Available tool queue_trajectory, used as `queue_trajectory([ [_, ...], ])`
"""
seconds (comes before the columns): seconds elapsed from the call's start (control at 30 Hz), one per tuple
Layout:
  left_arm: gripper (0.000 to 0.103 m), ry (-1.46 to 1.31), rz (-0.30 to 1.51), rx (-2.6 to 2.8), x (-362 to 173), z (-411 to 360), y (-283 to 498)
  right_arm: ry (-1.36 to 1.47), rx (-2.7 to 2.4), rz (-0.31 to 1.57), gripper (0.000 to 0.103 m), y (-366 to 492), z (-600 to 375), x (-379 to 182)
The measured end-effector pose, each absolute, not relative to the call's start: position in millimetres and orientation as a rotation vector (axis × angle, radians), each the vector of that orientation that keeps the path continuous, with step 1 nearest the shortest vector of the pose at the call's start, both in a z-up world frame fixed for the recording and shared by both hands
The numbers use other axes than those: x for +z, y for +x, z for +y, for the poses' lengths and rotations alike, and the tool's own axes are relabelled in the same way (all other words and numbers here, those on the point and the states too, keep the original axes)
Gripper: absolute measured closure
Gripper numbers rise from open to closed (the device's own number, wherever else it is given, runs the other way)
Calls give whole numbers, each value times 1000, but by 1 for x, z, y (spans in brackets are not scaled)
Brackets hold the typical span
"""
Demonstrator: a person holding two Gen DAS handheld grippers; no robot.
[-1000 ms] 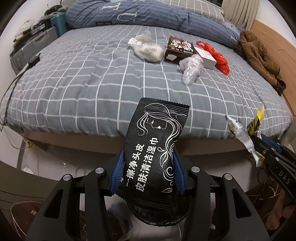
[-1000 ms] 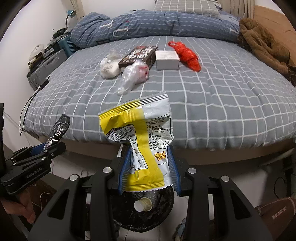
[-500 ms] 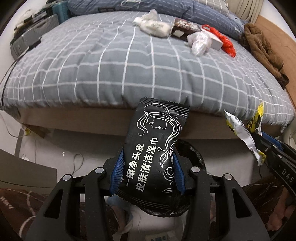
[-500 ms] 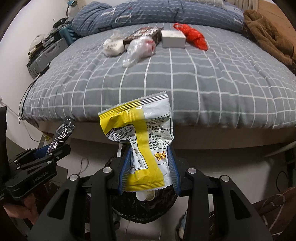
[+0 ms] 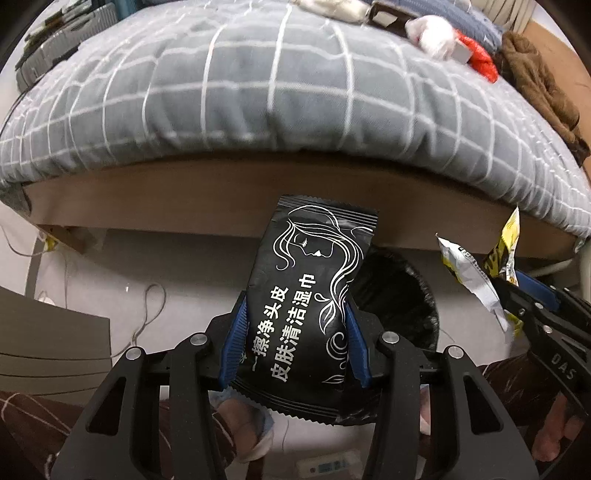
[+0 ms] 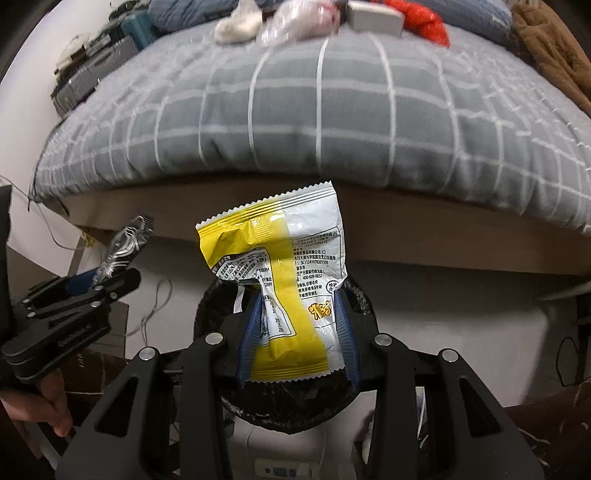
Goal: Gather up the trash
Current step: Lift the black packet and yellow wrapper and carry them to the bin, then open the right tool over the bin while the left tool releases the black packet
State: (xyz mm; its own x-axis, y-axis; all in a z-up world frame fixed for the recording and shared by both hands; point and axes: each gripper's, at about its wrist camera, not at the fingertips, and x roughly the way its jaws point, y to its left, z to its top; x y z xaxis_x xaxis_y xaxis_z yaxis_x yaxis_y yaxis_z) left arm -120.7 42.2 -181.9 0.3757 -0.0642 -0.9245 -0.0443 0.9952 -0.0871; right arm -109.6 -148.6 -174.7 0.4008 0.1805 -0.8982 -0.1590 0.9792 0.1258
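Observation:
My left gripper (image 5: 293, 332) is shut on a black wet-wipe packet (image 5: 306, 295) with white line art, held upright over the floor. Behind it stands a bin lined with a black bag (image 5: 406, 295). My right gripper (image 6: 297, 328) is shut on a yellow and silver snack wrapper (image 6: 284, 266), right above the open black-lined bin (image 6: 288, 402). Each gripper shows in the other's view: the right one with its wrapper (image 5: 476, 280) at the right edge, the left one with its packet (image 6: 122, 247) at the left. More trash lies far back on the bed: a white wad (image 6: 236, 22), a clear bag (image 6: 295, 22), a box (image 6: 373, 16), red netting (image 6: 424, 20).
The grey checked bed (image 5: 295, 92) and its wooden frame (image 5: 221, 192) fill the upper half, close ahead. A brown garment (image 5: 535, 85) lies on the bed's right side. Cables (image 5: 147, 314) trail on the pale floor at left. A person's hand (image 6: 51, 402) holds the left gripper.
Both grippers have sunk from above the bed's top to below its edge, tilting downward. The bin has come into fuller view under the packets. Both grips are unchanged.

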Motion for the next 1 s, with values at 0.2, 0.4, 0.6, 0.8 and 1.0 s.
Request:
queue_trajectory([
  [0.2, 56, -112, 1220, 9, -198, 53, -125, 5, 232, 1205, 65, -109, -139, -202],
  [0.4, 56, -121, 1231, 18, -205, 58, -129, -25, 255, 1216, 52, -109, -124, -211],
  [0.6, 56, -125, 1243, 2, -209, 51, -122, -27, 245, 1218, 43, -108, -128, -217],
  [0.8, 56, -121, 1250, -15, -218, 48, -115, -32, 220, 1226, 30, -107, -138, -222],
  [1.0, 56, -121, 1247, -37, -224, 35, -108, -7, 187, 1223, 20, -107, -162, -223],
])
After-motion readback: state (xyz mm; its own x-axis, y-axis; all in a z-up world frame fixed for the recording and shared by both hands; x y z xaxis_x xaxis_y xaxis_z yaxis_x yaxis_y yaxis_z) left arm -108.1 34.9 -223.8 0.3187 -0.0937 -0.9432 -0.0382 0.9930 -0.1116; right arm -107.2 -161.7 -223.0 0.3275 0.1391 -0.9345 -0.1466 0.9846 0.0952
